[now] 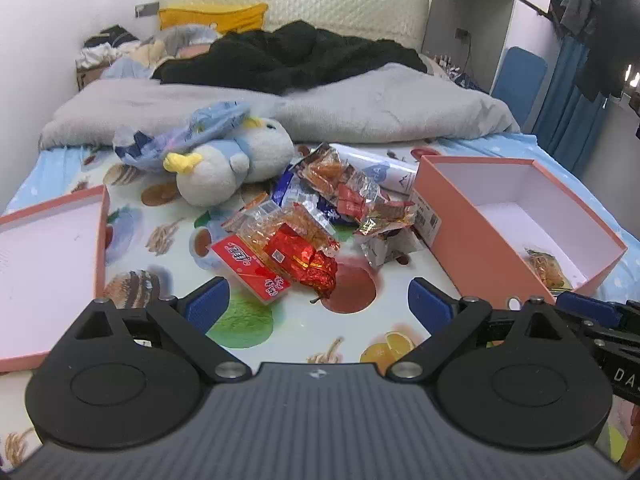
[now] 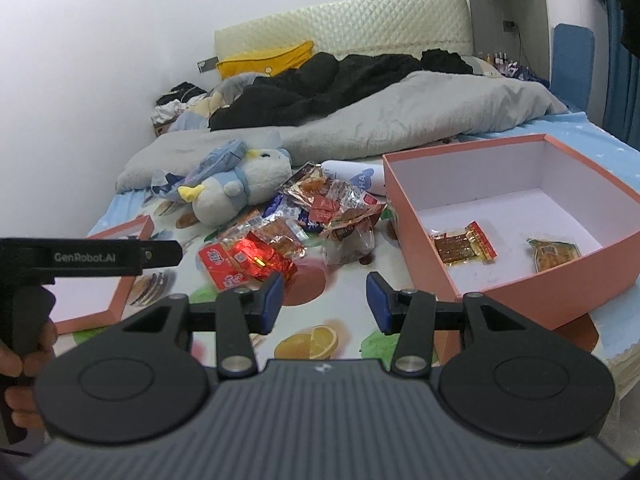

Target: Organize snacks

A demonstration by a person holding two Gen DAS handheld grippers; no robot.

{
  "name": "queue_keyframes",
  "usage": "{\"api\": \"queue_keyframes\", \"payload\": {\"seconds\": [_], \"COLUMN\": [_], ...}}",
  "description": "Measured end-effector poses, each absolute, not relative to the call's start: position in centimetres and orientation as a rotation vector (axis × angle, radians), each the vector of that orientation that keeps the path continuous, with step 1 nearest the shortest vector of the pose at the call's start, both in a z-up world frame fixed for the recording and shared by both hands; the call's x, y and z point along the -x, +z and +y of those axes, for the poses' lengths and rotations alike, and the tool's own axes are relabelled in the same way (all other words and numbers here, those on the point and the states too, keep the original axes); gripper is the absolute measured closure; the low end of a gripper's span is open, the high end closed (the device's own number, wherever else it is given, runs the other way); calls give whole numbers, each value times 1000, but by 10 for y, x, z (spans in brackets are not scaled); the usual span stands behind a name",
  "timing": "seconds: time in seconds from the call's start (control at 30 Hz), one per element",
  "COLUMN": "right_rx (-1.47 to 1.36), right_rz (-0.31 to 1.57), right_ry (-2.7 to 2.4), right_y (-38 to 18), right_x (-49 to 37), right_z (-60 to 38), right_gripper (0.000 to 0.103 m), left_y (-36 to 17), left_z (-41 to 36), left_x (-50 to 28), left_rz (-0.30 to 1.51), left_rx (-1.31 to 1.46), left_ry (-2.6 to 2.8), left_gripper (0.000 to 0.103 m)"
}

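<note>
Two packets [image 2: 464,245] already lie in the pink box [image 2: 520,296], set beside the snack pile [image 1: 304,232] for short carries. The left claw [image 1: 318,300] is spread wide at the pile; the right claw [image 2: 326,300] hangs half-spread, empty.

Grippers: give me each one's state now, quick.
Left gripper: open, holding nothing.
Right gripper: open, holding nothing.
</note>
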State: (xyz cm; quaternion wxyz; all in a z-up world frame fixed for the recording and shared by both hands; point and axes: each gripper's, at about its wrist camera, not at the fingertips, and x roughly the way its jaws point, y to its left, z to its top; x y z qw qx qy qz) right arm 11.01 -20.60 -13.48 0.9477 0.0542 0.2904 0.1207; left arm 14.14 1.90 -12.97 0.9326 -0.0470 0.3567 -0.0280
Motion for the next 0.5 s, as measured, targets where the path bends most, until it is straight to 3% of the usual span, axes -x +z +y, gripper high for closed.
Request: {"api": "queue_keyframes", "payload": {"seconds": [0.5], "right_rx": [-32], "right_rz": [667], "right_ry": [274], "right_y": [-163], "right_x": [-192], "right_z": [-180], "right_gripper": [55], "left_y": [-181], "left_z": [48], "left_x": [-231], "left_rz": [833], "left_rx": [64], "left_ry": [-41], "left_gripper": [5]}}
